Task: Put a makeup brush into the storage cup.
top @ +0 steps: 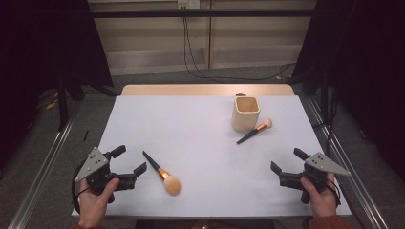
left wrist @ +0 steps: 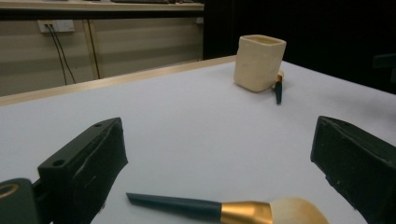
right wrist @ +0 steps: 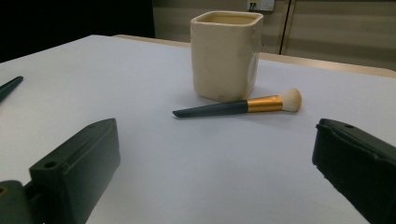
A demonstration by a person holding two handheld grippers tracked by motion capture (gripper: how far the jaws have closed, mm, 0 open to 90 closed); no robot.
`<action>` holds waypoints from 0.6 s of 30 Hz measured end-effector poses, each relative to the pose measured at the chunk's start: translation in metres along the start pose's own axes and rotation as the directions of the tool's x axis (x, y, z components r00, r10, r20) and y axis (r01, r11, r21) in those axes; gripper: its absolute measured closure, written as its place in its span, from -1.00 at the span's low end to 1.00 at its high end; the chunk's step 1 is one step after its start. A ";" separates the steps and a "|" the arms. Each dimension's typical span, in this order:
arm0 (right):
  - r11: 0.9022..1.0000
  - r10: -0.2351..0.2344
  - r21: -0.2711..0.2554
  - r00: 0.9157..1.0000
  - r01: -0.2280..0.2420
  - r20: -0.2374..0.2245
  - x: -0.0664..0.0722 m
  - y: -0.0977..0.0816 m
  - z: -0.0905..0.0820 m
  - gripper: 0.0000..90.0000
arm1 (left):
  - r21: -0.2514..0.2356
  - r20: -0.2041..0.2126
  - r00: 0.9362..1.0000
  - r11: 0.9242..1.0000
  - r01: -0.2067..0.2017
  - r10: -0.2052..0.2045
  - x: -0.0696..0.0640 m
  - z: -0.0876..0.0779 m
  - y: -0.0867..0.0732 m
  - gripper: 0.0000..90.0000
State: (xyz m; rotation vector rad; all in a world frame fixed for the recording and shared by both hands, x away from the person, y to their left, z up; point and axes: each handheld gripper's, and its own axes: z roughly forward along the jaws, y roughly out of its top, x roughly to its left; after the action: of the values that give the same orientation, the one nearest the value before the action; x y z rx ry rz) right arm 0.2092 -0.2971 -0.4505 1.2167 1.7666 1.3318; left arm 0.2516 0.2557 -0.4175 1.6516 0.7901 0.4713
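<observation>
black jaws of the left gripper (top: 129, 161) stand wide apart, holding nothing, near the table's front left. just beside them lies the large makeup brush (top: 162, 172), dark handle toward the gripper and fluffy head toward the front edge of the white table (top: 191, 138). in the left gripper view that brush (left wrist: 224, 209) lies crosswise between the jaws, low and close. the right gripper (top: 285, 165) is likewise released, jaws spread over bare table at front right. farther back lies the small makeup brush (top: 255, 130), its bristle end just beside the cream square holder (top: 246, 113); whether they touch, i cannot tell.

risks, as i judge them: a round handle flat on a smooth sheet may roll or skid out as the jaws close, and pinching the soft head would give a loose hold. the small brush sits so close to the holder that a reaching jaw could knock the holder, which may tip or slide toward the back edge.
</observation>
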 end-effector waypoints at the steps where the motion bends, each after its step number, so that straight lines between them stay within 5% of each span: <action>1: 1.000 0.000 0.000 1.000 0.000 -0.001 0.000 0.000 0.000 -0.99 | -0.007 -0.006 1.000 1.000 0.016 -0.016 0.000 0.001 0.000 -0.91; 18: 1.000 0.006 0.009 1.000 -0.006 -0.011 0.000 0.000 0.003 -1.00 | 0.015 0.025 0.999 0.999 -0.029 0.028 0.002 0.029 0.013 -0.93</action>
State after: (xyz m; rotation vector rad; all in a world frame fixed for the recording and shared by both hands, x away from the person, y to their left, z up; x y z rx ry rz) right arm 0.2118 -0.2956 -0.4511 1.2222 1.7798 1.3375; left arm 0.2756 0.2363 -0.4120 1.6820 0.7545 0.4651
